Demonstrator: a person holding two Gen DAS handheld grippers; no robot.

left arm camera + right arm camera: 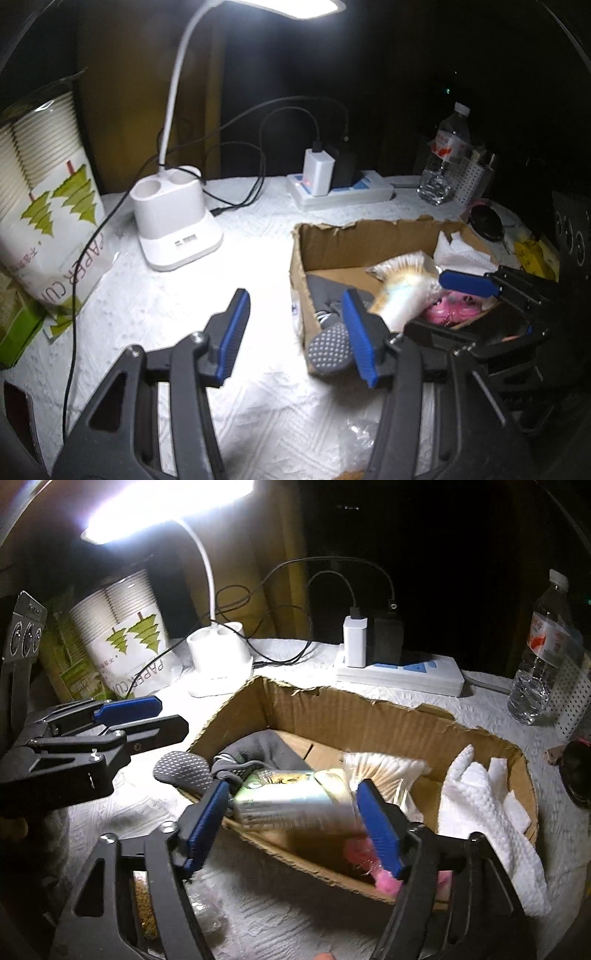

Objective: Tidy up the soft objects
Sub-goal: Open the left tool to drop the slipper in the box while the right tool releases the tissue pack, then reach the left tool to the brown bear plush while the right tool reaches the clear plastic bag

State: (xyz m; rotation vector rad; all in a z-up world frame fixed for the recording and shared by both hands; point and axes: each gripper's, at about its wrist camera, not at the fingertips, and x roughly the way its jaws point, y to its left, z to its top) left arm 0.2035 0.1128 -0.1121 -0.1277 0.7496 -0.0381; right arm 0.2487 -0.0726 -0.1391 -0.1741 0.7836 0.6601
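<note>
A torn cardboard box (332, 240) (332, 716) stands on the white-covered table. Inside lie a grey dotted glove (328, 347) (184, 768) hanging over the box's edge, a white cloth (476, 805) (461, 254), a pink soft item (454, 306) (388, 877) and a pack of cotton swabs (384, 771). My right gripper (291, 819) hangs over the box, jaws around a shiny green-white packet (291, 801) (402, 295), which looks blurred. My left gripper (299, 332) is open and empty, at the box's left wall; it shows in the right wrist view (129, 709).
A white desk lamp (173, 218) (218, 661) stands behind, with cables. A power strip with chargers (340, 188) (399, 672), a water bottle (447, 155) (539, 653), a paper cup pack (48, 192) (125, 635) and a white perforated holder (472, 177) line the back.
</note>
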